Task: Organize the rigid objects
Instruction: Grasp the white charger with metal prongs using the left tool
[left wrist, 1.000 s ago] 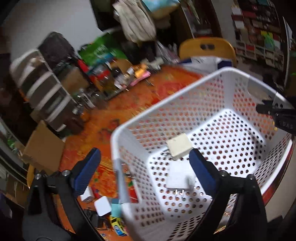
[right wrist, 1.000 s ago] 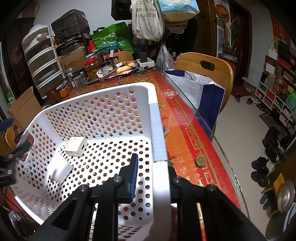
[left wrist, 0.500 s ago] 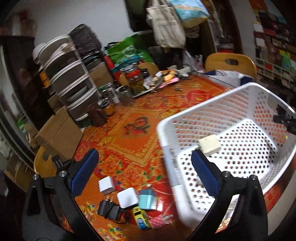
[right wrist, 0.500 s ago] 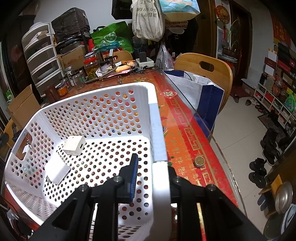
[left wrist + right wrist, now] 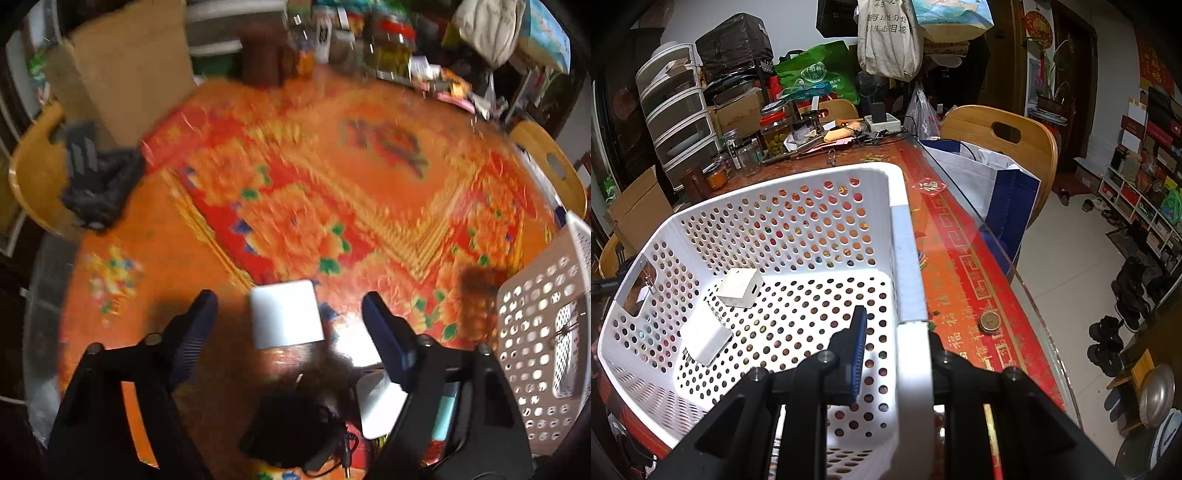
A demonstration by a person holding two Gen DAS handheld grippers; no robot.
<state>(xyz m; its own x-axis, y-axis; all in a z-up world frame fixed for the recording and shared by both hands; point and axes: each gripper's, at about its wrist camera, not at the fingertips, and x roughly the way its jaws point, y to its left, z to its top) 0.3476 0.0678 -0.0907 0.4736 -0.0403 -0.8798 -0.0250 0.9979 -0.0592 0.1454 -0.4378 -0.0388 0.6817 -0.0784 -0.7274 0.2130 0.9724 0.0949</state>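
My left gripper (image 5: 286, 314) is open and hangs low over a white square charger (image 5: 284, 317) that lies on the orange tablecloth between its fingers. A black adapter with a cable (image 5: 295, 432), a second white charger (image 5: 380, 402) and a teal block (image 5: 445, 413) lie just below. My right gripper (image 5: 897, 332) is shut on the right wall of the white perforated basket (image 5: 905, 266). Two white chargers (image 5: 738, 288) (image 5: 705, 336) lie in the basket. The basket's corner shows at the right of the left wrist view (image 5: 543, 332).
Jars and clutter (image 5: 772, 136) crowd the table's far end beside drawer units (image 5: 676, 110). A cardboard box (image 5: 129, 66) and wooden chairs (image 5: 1001, 144) flank the table. A coin (image 5: 989, 321) lies near the glass edge on the right.
My left gripper has left the basket, swung left and dropped low over the loose chargers on the cloth. My right gripper has kept its hold on the basket wall.
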